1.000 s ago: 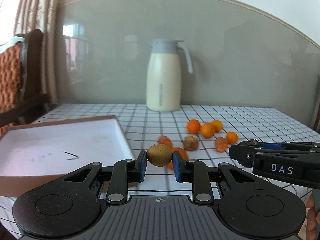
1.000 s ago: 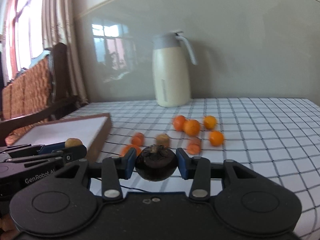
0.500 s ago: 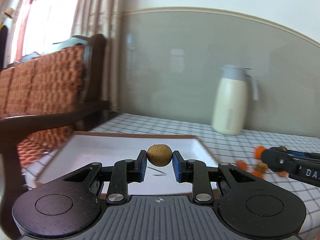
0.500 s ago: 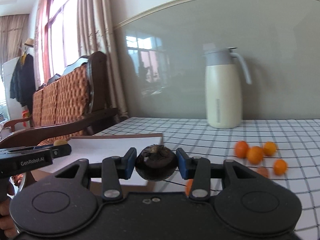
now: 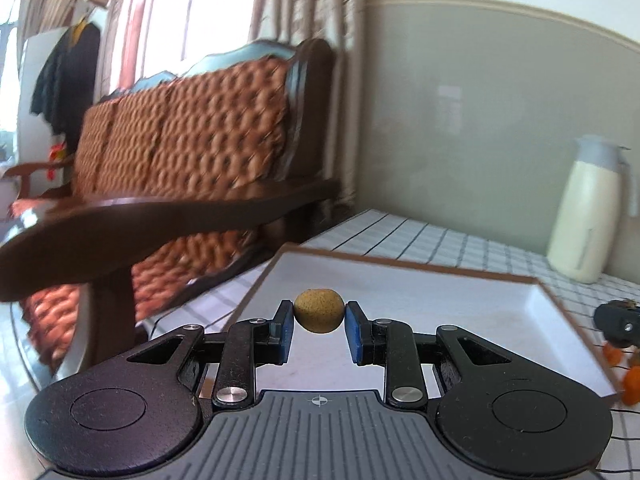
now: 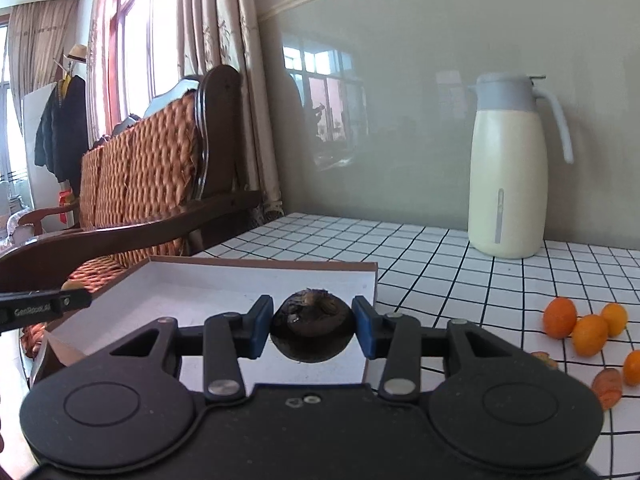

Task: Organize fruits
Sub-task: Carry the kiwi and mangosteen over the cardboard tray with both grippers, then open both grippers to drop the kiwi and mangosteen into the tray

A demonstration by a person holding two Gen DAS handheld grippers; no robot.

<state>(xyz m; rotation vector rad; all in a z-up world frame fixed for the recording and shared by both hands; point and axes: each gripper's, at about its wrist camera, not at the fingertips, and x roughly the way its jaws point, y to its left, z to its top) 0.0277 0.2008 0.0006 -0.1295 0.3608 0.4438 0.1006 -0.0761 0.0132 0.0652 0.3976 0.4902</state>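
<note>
Over the near edge of the white tray (image 5: 460,300), at 12 o'clock from both cameras: two fruits held aloft, none yet set down. Between the blue pads of the left gripper (image 5: 319,314), closed tight, a small tan-brown round fruit (image 5: 319,310), long axis running pad to pad, hanging above the tray's bare floor with the brown rim (image 5: 400,260) beyond at 12 o'clock. Between the pads of the right gripper (image 6: 313,330), clamped a little wider, a dark round fruit (image 6: 313,330), stem cap up, poised just short of the tray's near right corner (image 6: 370,280). Judged nearer the drop spot: the left, already well inside the rim; the right only at the corner, so probably needing a short push toward 11 o'clock before release. Left behind on the checked surface (image 6: 460,280), at 3 o'clock in the right view: loose orange fruits (image 6: 588,334), well apart from the tray. At 1 o'clock, near the wall: a cream jug (image 6: 508,184). Against the frame of a second ago: both views swung away from the orange pile toward the tray and the wooden bench (image 5: 180,152), the jug slid from centre to the right edge in the left view, and both grips unchanged on the same fruits.
</note>
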